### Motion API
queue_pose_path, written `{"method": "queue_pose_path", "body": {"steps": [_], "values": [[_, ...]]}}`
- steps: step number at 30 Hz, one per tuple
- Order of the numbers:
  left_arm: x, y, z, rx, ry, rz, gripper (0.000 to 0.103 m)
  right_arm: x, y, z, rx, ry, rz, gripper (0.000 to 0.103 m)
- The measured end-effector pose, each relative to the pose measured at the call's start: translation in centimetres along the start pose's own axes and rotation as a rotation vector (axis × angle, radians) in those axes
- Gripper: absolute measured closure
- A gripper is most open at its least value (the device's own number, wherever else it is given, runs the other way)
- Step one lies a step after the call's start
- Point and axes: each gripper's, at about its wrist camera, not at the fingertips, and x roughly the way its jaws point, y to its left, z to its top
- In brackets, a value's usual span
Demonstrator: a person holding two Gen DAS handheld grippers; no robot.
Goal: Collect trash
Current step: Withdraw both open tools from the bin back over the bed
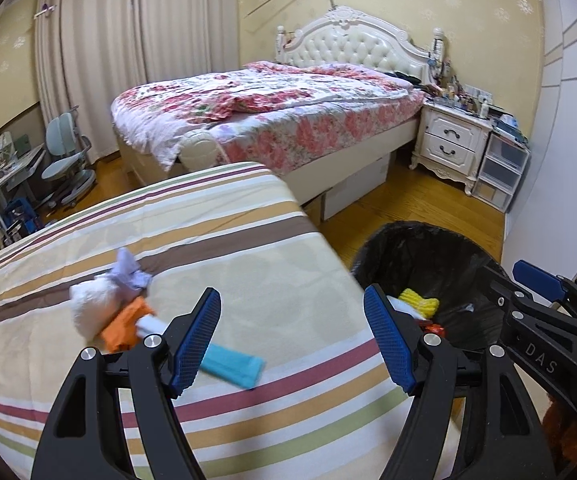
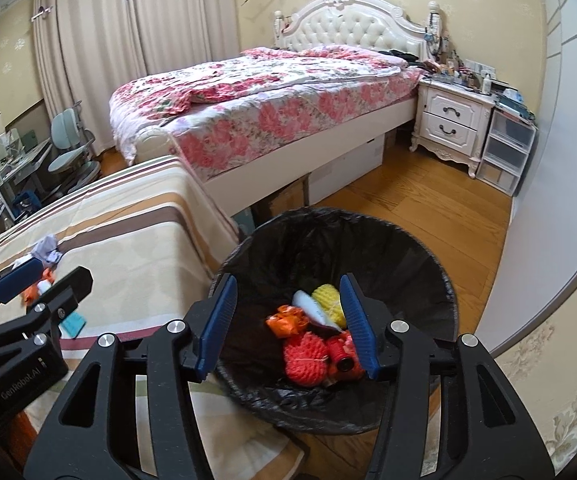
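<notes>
Left tongs (image 1: pixel 292 340): spread wide, nothing between the blue pads; they hang over the striped blanket (image 1: pixel 192 248), near its edge by the bin.
Right tongs (image 2: pixel 288 320): spread, nothing pinched; they hang over the mouth of the bin (image 2: pixel 368 240). No earlier picture is given, so only their present spread can be told.
Bin: round, lined with a black bag, standing on the wooden floor (image 2: pixel 428 200) just beside the striped blanket's edge.
Trash in the bin: a yellow foam net (image 2: pixel 326 300), a white wrapper (image 2: pixel 308 304), an orange crumpled wrapper (image 2: pixel 286 320), a red foam net (image 2: pixel 304 360) and a red piece with a dark round end (image 2: pixel 344 360), all lying together on the bottom.
Trash left on the blanket: a white wad (image 1: pixel 88 308), a pale purple crumpled paper (image 1: pixel 128 270), an orange scrap (image 1: pixel 126 326) and a blue flat piece (image 1: pixel 234 366), close together; the blue piece lies just beside the left tongs' left pad.
Blanket: cream with brown, red, tan and green stripes.
Room behind: a bed (image 1: pixel 272 104) with a flowered cover and a white headboard, a white nightstand (image 1: pixel 452 140) with two drawers, clear drawer units (image 1: pixel 502 168), curtains (image 1: pixel 100 52), a desk chair (image 1: pixel 62 156).
</notes>
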Motion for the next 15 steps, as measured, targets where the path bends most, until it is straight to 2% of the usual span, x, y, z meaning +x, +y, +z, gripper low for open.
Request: {"method": "queue_pose_path", "body": {"steps": [9,15], "values": [[-2.5,6.7,-1.9,-0.093,-0.003,0.094,0.031,-0.2,5.6,-1.1,-0.080,0.033,0.089,0.051],[-3.3,11.1,-3.8,-0.159,0.026,0.154,0.031,-0.3,10.2,-2.1,-0.170,0.058,0.152,0.051]]}}
